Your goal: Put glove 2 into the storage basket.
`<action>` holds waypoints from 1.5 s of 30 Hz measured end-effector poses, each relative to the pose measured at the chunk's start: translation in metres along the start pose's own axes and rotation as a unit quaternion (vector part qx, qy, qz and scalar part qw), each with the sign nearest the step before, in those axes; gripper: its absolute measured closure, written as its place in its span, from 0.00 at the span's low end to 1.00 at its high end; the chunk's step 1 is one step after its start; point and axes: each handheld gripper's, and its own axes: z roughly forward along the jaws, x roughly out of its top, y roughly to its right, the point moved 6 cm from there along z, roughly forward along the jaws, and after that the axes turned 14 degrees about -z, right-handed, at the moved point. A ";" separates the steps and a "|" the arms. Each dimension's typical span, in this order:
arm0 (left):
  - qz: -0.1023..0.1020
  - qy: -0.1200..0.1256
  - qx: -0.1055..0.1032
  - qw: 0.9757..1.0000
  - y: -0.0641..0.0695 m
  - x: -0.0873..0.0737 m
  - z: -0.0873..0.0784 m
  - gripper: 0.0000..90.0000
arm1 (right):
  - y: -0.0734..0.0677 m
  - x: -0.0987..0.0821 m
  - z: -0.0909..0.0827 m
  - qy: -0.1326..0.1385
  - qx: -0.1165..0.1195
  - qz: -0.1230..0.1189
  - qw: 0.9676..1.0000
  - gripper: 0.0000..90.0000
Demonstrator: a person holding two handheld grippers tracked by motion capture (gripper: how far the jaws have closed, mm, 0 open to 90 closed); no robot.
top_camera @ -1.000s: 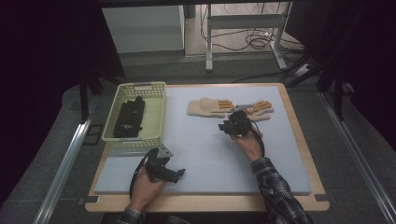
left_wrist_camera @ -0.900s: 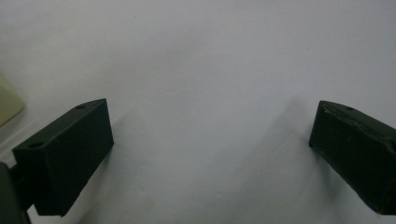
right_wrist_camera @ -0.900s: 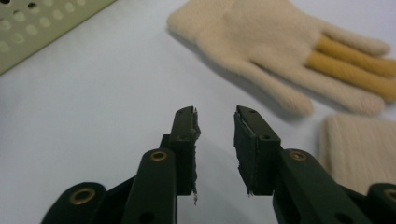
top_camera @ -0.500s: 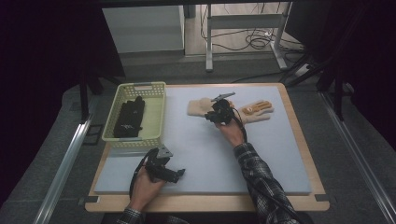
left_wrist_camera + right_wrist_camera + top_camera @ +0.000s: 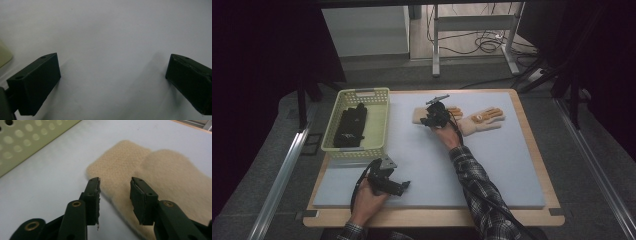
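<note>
Right tongs (image 5: 113, 192) are parted about halfway and have just been opening; nothing is pinched, but the cuff end of the near tan glove (image 5: 117, 170) sits right under the gap between the jaws. In the high view that puts the right tongs (image 5: 432, 117) over the left one of the two tan gloves, the near tan glove (image 5: 424, 114), which lies flat on the grey mat (image 5: 492, 165) covering the bench, with the second tan glove (image 5: 482, 120) just beside it to the right. From the right gripper view one glove's edge seems to overlap the other, hard to say which is on top.

My read: the jaws are spread to straddle the cuff edge, since that's the thick, easy bit to grab on a floppy glove. The green basket (image 5: 377, 127) sits close by on the left with a dark glove-like thing (image 5: 349, 125) already in it, so I'd guess the tan ones are headed there too.

Left tongs (image 5: 112, 82) are wide open and empty, hovering low over bare mat at the near edge, well apart from the gloves. Looks parked out of the way while the right hand works.
</note>
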 end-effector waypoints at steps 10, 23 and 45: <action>0.000 0.001 0.000 1.000 0.000 0.000 0.000 0.00 | -0.006 0.001 0.015 -0.034 -0.046 -0.061 0.996 0.88; -0.001 0.001 0.000 1.000 0.000 0.000 0.000 0.00 | -0.017 0.009 -0.042 -0.002 0.005 -0.072 0.997 0.91; 0.000 -0.001 0.000 1.000 0.000 0.000 0.000 0.00 | -0.071 -0.035 -0.112 0.004 0.096 -0.079 0.992 0.73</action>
